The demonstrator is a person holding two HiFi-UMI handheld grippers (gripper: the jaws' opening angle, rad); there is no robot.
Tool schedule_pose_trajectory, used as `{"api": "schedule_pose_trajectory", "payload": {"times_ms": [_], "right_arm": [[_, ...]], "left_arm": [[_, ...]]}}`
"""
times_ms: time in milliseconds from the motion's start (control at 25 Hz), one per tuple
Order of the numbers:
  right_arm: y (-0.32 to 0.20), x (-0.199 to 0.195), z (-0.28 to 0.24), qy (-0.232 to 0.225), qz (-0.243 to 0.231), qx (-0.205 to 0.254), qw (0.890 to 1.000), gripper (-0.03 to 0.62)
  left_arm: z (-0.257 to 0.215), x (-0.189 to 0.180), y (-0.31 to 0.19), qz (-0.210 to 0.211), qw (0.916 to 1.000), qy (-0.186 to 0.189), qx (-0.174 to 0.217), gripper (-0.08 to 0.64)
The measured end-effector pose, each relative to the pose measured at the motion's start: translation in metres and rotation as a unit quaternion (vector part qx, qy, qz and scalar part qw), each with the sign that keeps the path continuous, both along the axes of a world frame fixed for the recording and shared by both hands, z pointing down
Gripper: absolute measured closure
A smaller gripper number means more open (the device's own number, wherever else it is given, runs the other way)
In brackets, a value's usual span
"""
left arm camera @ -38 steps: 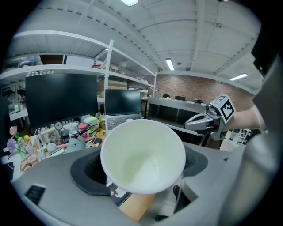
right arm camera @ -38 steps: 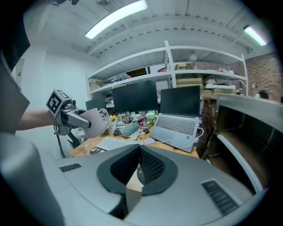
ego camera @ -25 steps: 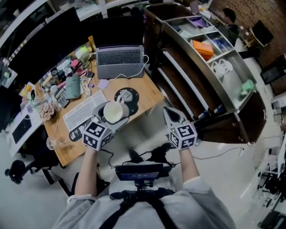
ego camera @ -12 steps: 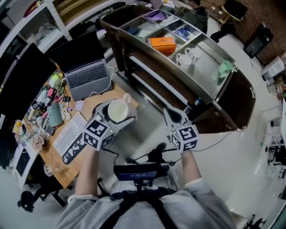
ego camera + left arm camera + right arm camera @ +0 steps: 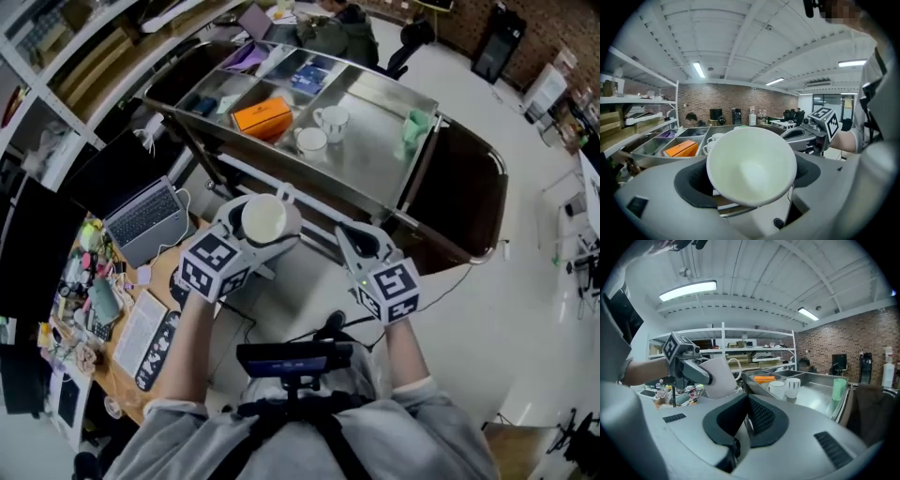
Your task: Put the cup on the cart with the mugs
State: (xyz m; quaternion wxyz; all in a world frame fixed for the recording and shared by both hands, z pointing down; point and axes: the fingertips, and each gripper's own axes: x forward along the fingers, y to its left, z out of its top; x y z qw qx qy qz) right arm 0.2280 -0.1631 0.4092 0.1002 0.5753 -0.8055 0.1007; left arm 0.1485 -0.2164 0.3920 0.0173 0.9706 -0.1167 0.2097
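A white cup [image 5: 264,218] with a handle is held in my left gripper [image 5: 269,223], whose jaws clasp its sides. The left gripper view looks straight into the cup's [image 5: 752,166] empty mouth. It hovers just short of the near edge of the steel cart [image 5: 380,150]. Two white mugs [image 5: 322,130] stand on the cart's top tray and also show as mugs [image 5: 785,388] in the right gripper view. My right gripper [image 5: 359,246] hangs beside the cup, to its right, pads together with nothing between them. It sees the left gripper [image 5: 701,373] carrying the cup [image 5: 717,377].
On the cart top lie an orange box [image 5: 262,117], a green cup [image 5: 416,127] and trays with small items at the far end. A cluttered desk [image 5: 127,309] with a laptop [image 5: 145,218] is at the left. A person [image 5: 342,33] sits beyond the cart.
Both grippers have swung away from the desk toward the cart, rising a little, the left still carrying the cup. The cart now lies straight ahead in the head view.
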Motion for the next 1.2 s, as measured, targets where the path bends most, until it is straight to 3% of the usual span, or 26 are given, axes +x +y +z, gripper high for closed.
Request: {"api": "schedule_pose_trajectory", "payload": {"times_ms": [320,640,880,1200], "right_arm": [[-0.010,0.076,-0.021,-0.006,0.042,0.010,0.999,0.597],[-0.042,0.159,-0.025,-0.001,0.119,-0.001,0.993,0.597],[-0.059,0.204,-0.020,-0.010,0.174,-0.022,0.984,0.597],[-0.069,0.240,-0.021,0.007,0.217,-0.028,0.976,0.597]], "left_arm": [[-0.024,0.115,-0.013,0.090,0.9950,-0.028,0.034,0.121],[-0.015,0.198,-0.044,0.165,0.9834,-0.065,0.039,0.121],[0.007,0.242,-0.057,0.210,0.9730,-0.093,0.016,0.121],[0.058,0.278,-0.073,0.229,0.9613,-0.152,-0.014,0.121]]}}
